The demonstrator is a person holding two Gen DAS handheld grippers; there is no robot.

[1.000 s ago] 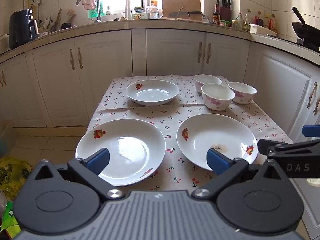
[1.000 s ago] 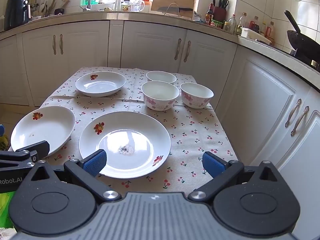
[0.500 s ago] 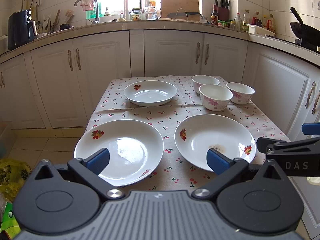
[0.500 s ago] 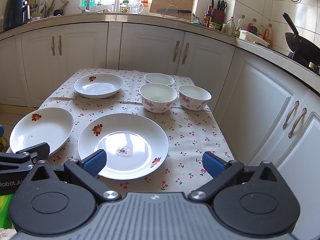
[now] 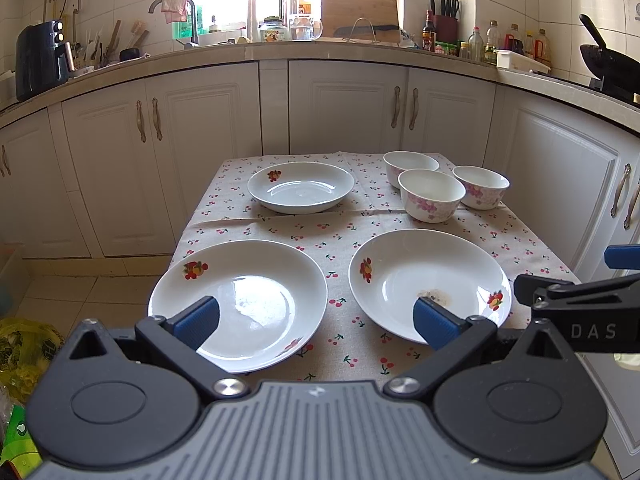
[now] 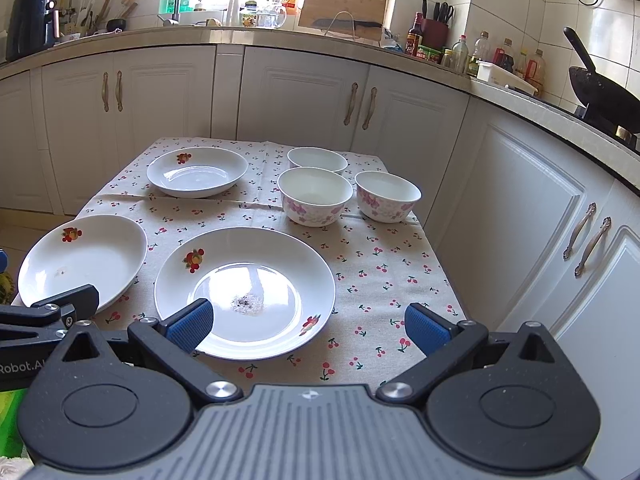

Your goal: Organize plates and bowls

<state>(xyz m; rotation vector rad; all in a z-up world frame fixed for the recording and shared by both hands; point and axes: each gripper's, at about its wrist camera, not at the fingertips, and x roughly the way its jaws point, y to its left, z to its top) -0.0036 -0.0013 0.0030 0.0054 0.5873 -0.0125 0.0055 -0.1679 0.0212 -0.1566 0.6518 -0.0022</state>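
On the table (image 5: 520, 240) sit three plates (image 5: 240, 304) and three bowls (image 5: 432, 196); both grippers (image 5: 316, 320) (image 6: 308, 326) are wide apart, holding nothing.

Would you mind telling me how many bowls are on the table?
3, all at the far right: the back bowl, the middle bowl in front of it, and the right bowl. None appears hidden.

"DAS" in white on right gripper (image 5: 592, 320), "Robot.A" cut off at frame edge on left gripper (image 6: 24, 344)
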